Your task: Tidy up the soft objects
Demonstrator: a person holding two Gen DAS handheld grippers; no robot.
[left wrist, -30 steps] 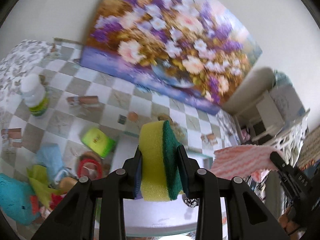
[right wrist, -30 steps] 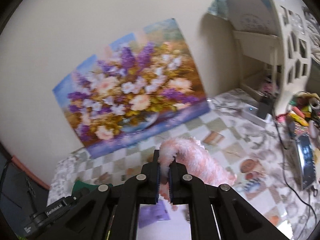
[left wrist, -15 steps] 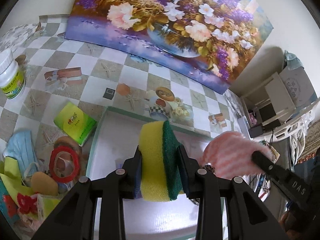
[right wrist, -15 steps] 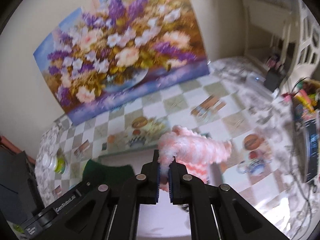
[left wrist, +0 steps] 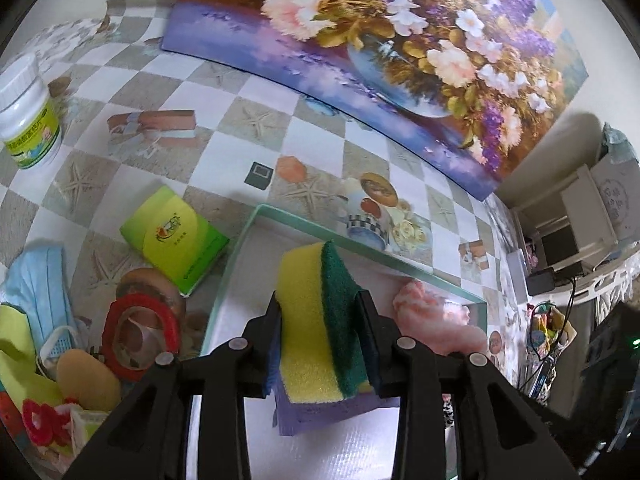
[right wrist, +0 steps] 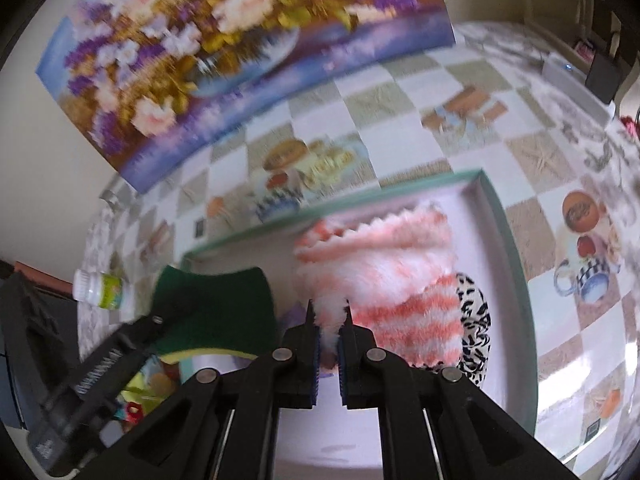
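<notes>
A large canvas painting of purple and pink flowers in a vase leans against the cream wall at the back of the bench, which wears a checked oilcloth printed with starfish. A white plastic jar with a green label stands upright at the left. A red-rimmed roll of clear tape lies near a green and yellow packet

Left tool grips sponge, seemingly.

Tray floor open at left; pink cloth blocks right corner.
</notes>
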